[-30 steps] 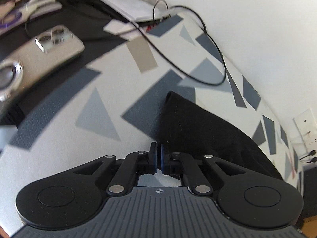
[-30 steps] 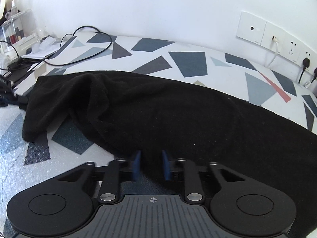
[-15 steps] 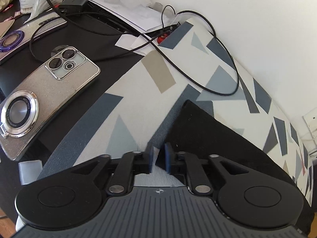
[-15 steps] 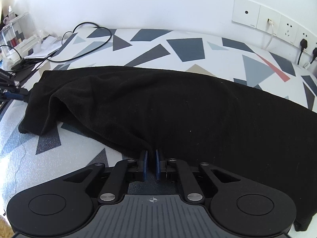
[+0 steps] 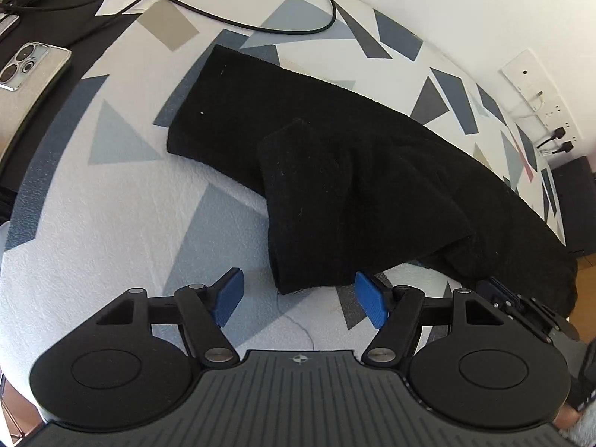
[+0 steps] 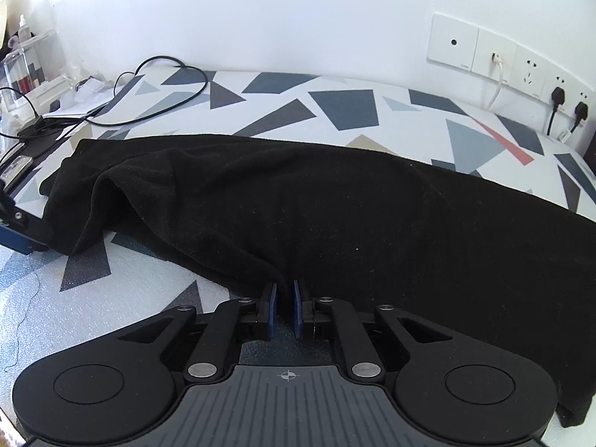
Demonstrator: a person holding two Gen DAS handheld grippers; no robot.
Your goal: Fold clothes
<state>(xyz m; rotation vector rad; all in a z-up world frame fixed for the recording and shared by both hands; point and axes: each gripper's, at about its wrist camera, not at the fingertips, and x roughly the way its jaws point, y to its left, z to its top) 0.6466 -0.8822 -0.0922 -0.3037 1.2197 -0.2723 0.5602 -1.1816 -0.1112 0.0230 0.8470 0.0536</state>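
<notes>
- The black garment (image 5: pixel 335 171) is a soft, fuzzy knit, speckled with pale lint; it lies stretched across the worktop (image 5: pixel 111 223), one end folded back over itself into a thick rounded flap.
- From the right wrist view the same garment (image 6: pixel 335 216) shows a loose hollow fold near its left end and a long smooth run off to the right.
- The left gripper (image 5: pixel 300 298) hangs just short of the flap's near edge, its blue ribbed fingers (image 5: pixel 228 296) spread wide with nothing between them.
- The right gripper (image 6: pixel 285 307) has its fingers pressed nearly together at the near hem of the cloth; a pinch of black fabric appears caught between them.
- The worktop has a white, pebbly foam-like cover printed with grey, blue and tan triangles and slanted shapes.
- A thin black cable (image 6: pixel 164 85) loops over the far part of the cover.
- A phone (image 5: pixel 26 70) in a glittery silver case lies on a dark surface at the left edge.
- A plain white wall (image 6: pixel 260 15) rises behind, carrying a row of white sockets (image 6: pixel 521 67) with plugs in them.
</notes>
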